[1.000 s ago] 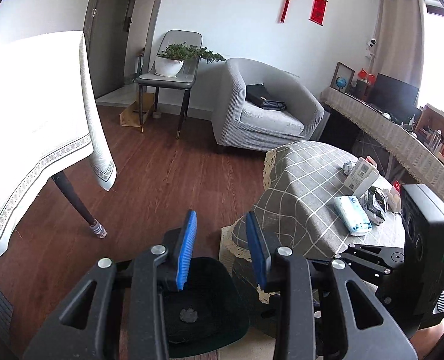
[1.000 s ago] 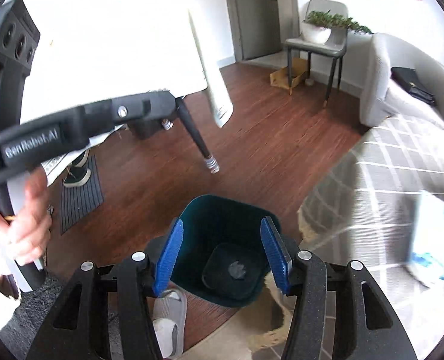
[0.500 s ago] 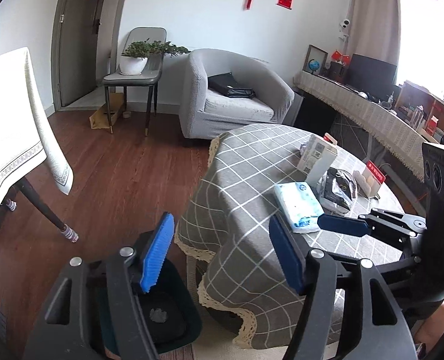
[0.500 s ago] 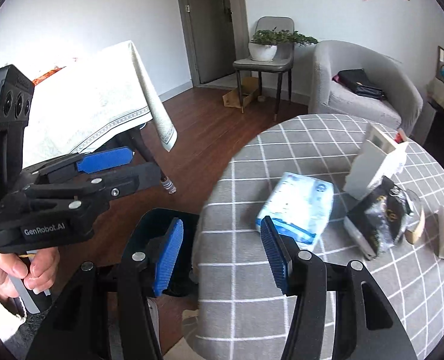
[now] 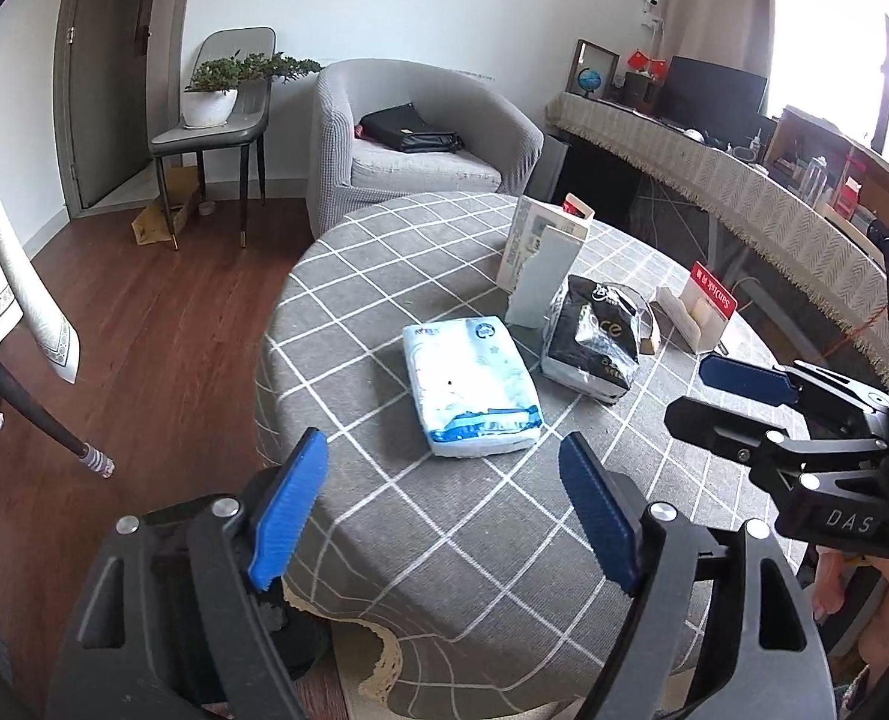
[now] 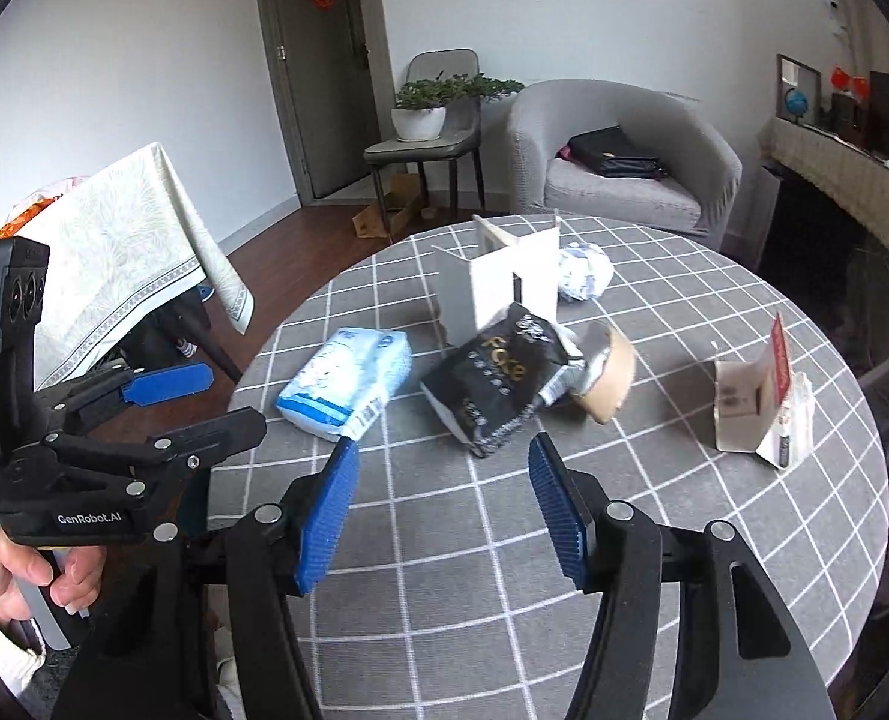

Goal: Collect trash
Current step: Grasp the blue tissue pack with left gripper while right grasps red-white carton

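On the round table with a grey checked cloth (image 5: 384,276) lie a blue-white tissue pack (image 5: 471,384) (image 6: 348,381), a black snack bag (image 5: 594,342) (image 6: 495,378), a brown tape roll (image 6: 609,375), a crumpled paper ball (image 6: 585,270) and an opened small carton with a red label (image 6: 750,402). My left gripper (image 5: 444,480) hovers over the table's near edge, jaws opening, nothing between them. My right gripper (image 6: 444,462) hangs just short of the black bag, jaws opening and empty. A dark bin (image 5: 306,642) peeks out on the floor under the left fingers.
A folded white card box (image 6: 504,276) stands upright behind the bag. A grey armchair (image 5: 420,138), a chair with a potted plant (image 5: 216,114) and a cloth-covered table (image 6: 132,252) ring the wooden floor. A long sideboard (image 5: 714,180) runs along the right.
Both views have swung from the bin on the floor up to the round table top. The left jaws have spread much wider; the right jaws a little.
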Demonstrator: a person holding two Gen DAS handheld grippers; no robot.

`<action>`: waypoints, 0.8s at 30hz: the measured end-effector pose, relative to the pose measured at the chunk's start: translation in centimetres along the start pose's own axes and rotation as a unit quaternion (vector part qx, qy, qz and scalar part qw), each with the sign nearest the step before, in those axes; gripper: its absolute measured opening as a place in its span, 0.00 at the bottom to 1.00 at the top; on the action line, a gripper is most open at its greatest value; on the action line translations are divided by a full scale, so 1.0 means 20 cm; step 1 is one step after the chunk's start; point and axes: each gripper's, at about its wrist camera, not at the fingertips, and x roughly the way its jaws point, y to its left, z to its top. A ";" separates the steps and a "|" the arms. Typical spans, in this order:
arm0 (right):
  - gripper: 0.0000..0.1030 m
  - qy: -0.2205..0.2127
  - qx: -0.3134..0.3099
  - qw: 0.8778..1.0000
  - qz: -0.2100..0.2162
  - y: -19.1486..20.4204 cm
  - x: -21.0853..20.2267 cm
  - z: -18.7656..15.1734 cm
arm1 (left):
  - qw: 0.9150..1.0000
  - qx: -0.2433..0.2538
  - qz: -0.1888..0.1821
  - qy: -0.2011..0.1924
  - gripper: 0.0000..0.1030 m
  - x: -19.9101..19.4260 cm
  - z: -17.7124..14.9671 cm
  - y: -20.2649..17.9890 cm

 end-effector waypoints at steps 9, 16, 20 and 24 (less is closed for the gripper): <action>0.63 -0.010 0.034 0.999 -0.017 -0.25 -0.08 -0.03 | 0.999 0.003 0.037 0.023 0.82 0.17 0.02 -0.09; 0.63 -0.012 0.059 0.998 -0.035 -0.42 -0.10 -0.04 | 0.998 -0.019 0.053 0.033 0.82 0.26 0.07 -0.09; 0.63 -0.011 0.068 0.997 -0.047 -0.50 -0.10 -0.04 | 0.998 -0.020 0.053 0.035 0.82 0.30 0.09 -0.11; 0.63 -0.005 0.081 0.995 -0.058 -0.58 -0.08 -0.05 | 0.997 -0.021 0.058 0.035 0.82 0.33 0.12 -0.13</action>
